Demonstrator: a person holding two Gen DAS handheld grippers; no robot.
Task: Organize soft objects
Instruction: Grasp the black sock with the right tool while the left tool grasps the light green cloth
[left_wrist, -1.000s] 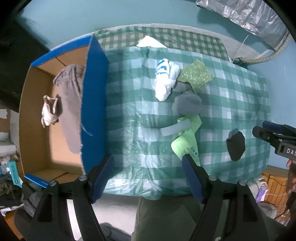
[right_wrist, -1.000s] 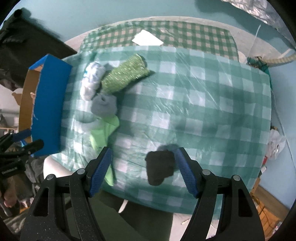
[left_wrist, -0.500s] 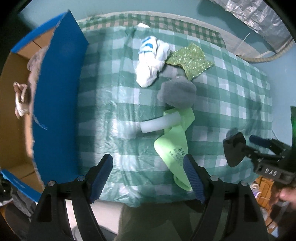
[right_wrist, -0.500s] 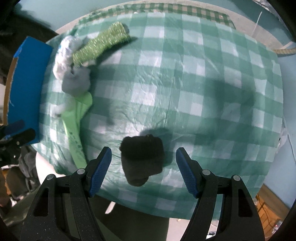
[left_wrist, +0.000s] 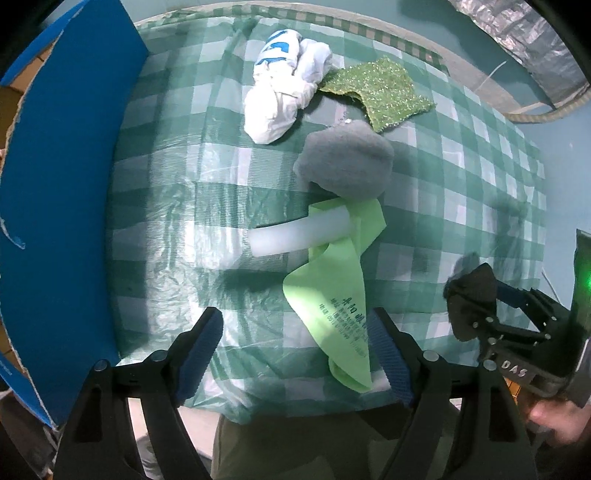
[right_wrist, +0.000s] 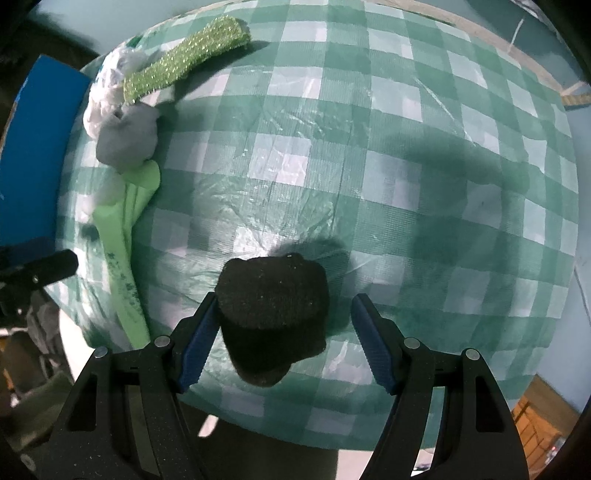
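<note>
Jaws of the right gripper (right_wrist: 284, 339) gape around the black sock (right_wrist: 273, 317) at the near table edge, left pad touching. Only the left view shows the white tube (left_wrist: 299, 236), with the left gripper (left_wrist: 295, 350) spread over the green bag (left_wrist: 332, 295), grasping nothing.

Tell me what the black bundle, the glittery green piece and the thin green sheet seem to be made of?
Black bundle: probably knitted fabric, matte and fuzzy, maybe a sock. Glittery green piece: looks like a woven scouring cloth with sparkling threads. Thin green sheet: likely plastic film, smooth, creased and printed.
</note>
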